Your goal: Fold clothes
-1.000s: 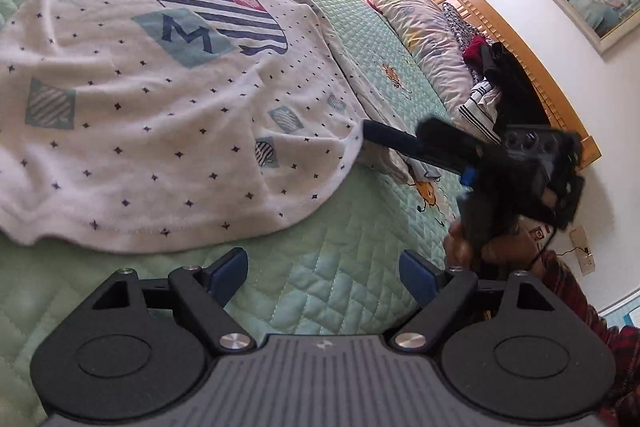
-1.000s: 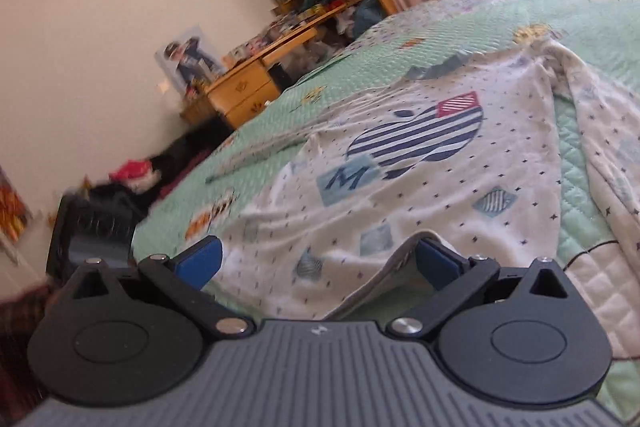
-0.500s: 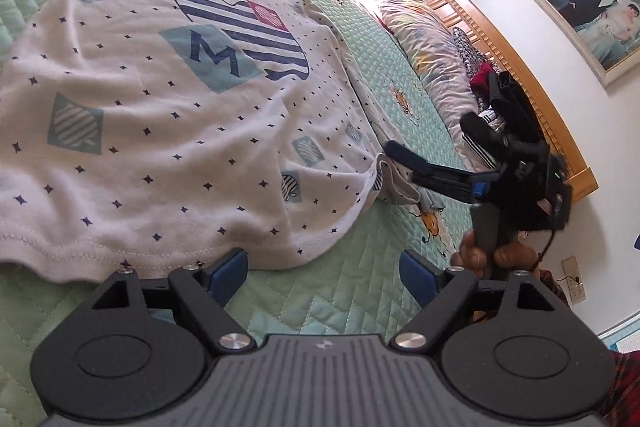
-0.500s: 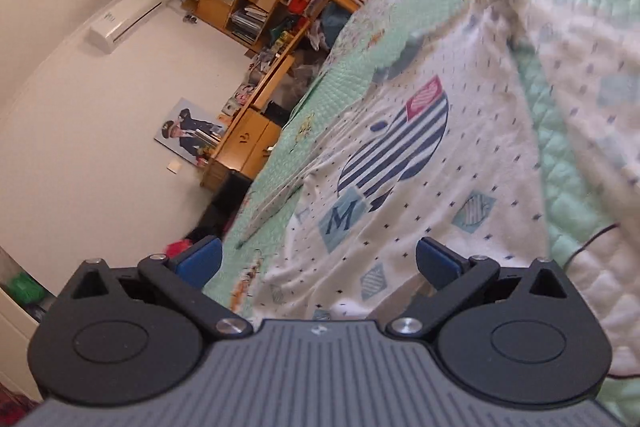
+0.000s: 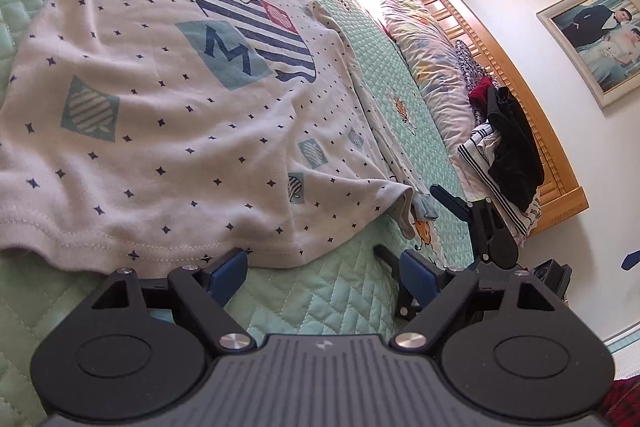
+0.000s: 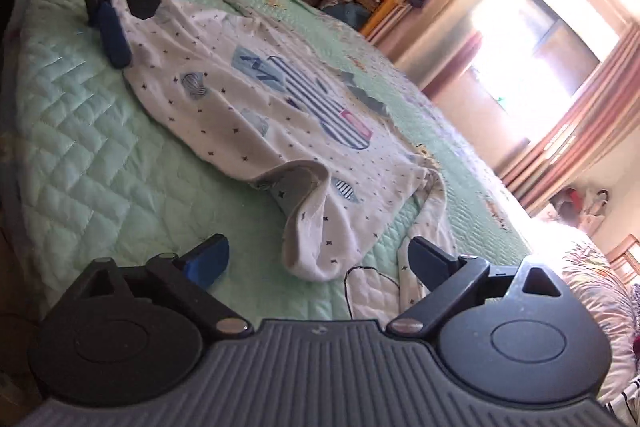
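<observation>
Through the left wrist camera I see my left tool [image 5: 322, 273] spread wide and empty, its blue pads just short of the hem of the white T-shirt [image 5: 168, 99]. The shirt lies front-up on the green quilted bed [image 5: 320, 303], with its striped apple print and letter M showing. Off to the right my right tool [image 5: 416, 223] sits low by the shirt's corner, one finger near the bunched fabric; I cannot tell from here whether it touches. A pile of dark clothes [image 5: 508, 155] rests against the wooden headboard [image 5: 532, 123].

Through the right wrist camera my right tool [image 6: 316, 261] is also wide apart and holds nothing — the shirt's turned-over corner lies just ahead of the fingers. Far across the shirt, the left tool [image 6: 124, 23] stands at the opposite edge, fingers parted.
</observation>
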